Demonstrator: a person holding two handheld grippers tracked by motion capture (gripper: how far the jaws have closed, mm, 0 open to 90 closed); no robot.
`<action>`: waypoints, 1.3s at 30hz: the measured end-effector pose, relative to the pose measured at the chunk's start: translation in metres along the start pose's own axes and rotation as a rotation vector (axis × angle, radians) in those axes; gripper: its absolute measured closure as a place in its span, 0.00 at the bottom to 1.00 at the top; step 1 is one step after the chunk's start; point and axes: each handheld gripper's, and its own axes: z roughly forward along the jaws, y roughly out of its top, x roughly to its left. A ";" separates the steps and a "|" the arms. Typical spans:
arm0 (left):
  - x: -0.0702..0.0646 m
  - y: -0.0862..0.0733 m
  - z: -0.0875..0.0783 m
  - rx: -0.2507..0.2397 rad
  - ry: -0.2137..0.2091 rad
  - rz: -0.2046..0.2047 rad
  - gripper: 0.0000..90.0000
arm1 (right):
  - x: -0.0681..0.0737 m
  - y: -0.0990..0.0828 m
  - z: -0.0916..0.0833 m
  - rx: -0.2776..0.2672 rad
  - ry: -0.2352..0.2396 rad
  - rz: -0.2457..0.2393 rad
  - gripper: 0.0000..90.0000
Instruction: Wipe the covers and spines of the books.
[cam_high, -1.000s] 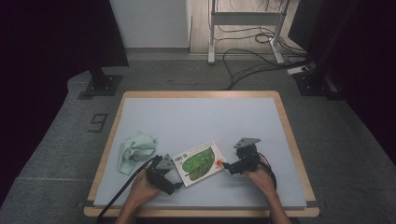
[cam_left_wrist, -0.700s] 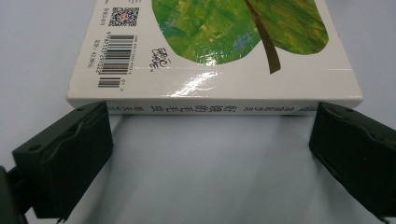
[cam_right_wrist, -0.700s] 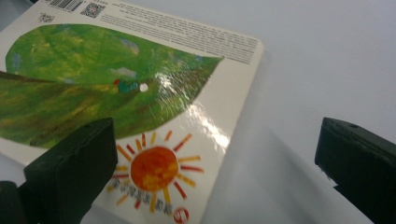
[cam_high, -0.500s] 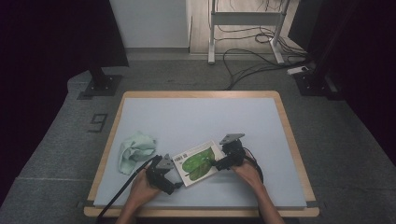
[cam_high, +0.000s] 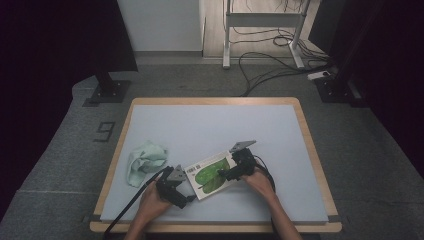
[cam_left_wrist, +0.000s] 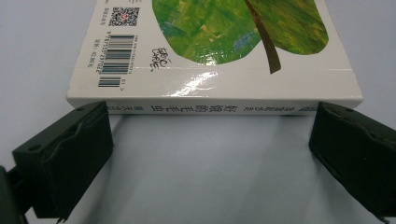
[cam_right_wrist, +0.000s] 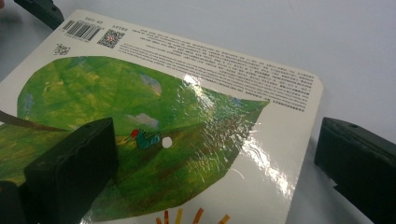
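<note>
Book could skid or tip as two open grippers close in

Risk first: the glossy white hardcover picture book with the green leaf cover (cam_high: 210, 176) lies flat on the pale grey tabletop (cam_high: 210, 125), low and centre in the high view. Its slick cover may let a jaw slide off, I judge. The left gripper (cam_left_wrist: 210, 140) faces the spine, jaws spread wider than the spine is long and resting at table level; pushing forward from there would likely shove the book rather than lift it. The right gripper (cam_right_wrist: 210, 163) straddles the cover's edge, one jaw above the leaf at lower left of its view, the other off the book at right, both well apart. A pinch on that thin edge alone could tip the book or let it pivot.

Pose: in the high view the left hand (cam_high: 150, 200) comes up from the bottom edge, angled right toward the book's lower-left corner. The right hand (cam_high: 260, 180) reaches in from lower right. A crumpled mint-green cloth (cam_high: 145, 159) sits left of the book, apart from it.
</note>
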 end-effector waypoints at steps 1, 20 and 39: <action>0.000 0.000 0.000 0.000 0.000 0.000 0.00 | 0.000 0.000 0.000 0.001 0.004 0.003 0.00; 0.000 0.000 0.000 0.000 0.000 -0.001 0.00 | 0.000 0.007 -0.014 -0.101 0.059 0.113 0.00; 0.000 0.000 0.000 0.000 0.000 -0.001 0.00 | 0.010 -0.002 -0.031 -0.124 0.070 0.187 0.00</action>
